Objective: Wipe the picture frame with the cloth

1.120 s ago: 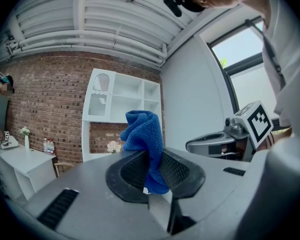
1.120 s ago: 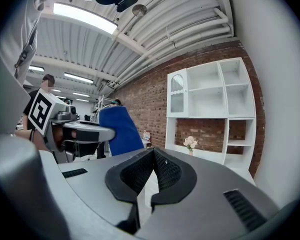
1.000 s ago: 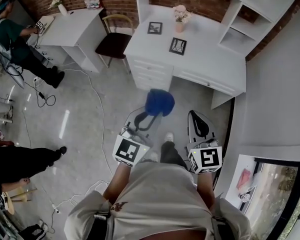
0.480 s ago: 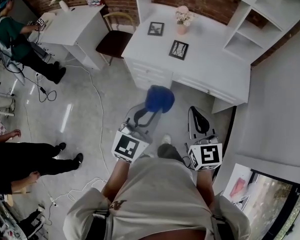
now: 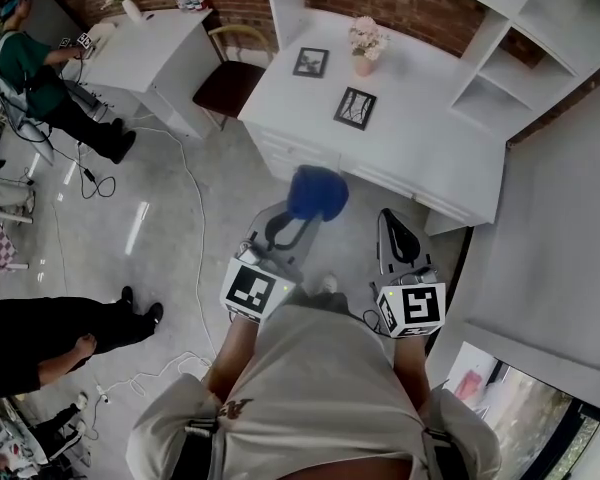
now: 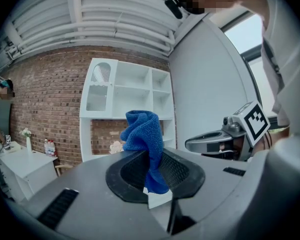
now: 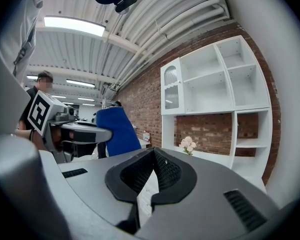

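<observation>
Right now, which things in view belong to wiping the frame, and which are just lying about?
Job: blue cloth, shut in the left gripper; nearer picture frame and farther picture frame on the white desk; right gripper, shut, empty.
Lying about: flower vase, chair, side desk, floor cables.

The cloth looks fluffy terry — the desk smooth, matt white.

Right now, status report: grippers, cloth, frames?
Left gripper shut on blue cloth. Right gripper shut, empty. Two picture frames untouched on white desk. Flower vase stands near them.
</observation>
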{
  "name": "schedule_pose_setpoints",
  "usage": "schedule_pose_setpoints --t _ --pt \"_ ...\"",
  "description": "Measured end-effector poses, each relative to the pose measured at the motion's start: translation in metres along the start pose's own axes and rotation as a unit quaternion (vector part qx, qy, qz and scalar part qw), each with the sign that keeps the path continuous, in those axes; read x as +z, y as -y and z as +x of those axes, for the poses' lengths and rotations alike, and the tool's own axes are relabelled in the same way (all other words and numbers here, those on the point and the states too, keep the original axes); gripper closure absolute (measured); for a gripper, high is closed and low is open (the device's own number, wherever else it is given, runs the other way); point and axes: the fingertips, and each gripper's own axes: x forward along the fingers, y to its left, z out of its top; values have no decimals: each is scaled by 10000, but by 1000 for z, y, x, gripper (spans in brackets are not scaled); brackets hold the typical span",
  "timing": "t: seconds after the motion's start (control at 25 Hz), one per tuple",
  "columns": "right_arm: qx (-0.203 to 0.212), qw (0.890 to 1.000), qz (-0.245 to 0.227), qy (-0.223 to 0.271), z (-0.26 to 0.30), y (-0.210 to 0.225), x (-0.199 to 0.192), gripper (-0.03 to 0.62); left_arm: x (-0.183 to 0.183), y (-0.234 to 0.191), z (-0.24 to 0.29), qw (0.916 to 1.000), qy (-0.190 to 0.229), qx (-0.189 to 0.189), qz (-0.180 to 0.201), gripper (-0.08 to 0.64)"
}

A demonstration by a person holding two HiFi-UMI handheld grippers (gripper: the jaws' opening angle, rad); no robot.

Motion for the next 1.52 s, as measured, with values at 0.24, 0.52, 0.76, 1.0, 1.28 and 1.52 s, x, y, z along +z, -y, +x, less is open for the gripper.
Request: schedule_pose_setpoints --t 0.24,0.52,0.76,1.0,1.28,1.52 --pt "99 9999 48 -97 15 16 -6 594 -3 -6 22 10000 -73 52 -24 509" --pt "109 9999 32 -113 32 30 -6 594 -4 -18 41 9999 -74 74 25 509" --pt "76 9999 -18 -129 50 41 -6 594 -5 -32 60 10000 -74 11 -7 510" --pt "-8 9997 -31 -232 75 54 -11 594 -12 -48 85 9999 -69 -144 -38 509" --pt "-38 9991 -43 -431 111 69 -18 594 -25 -73 115 9994 -133 -295 -159 510" --pt "-207 9982 18 -566 141 78 -26 594 -36 -100 138 9987 -226 -460 -68 510"
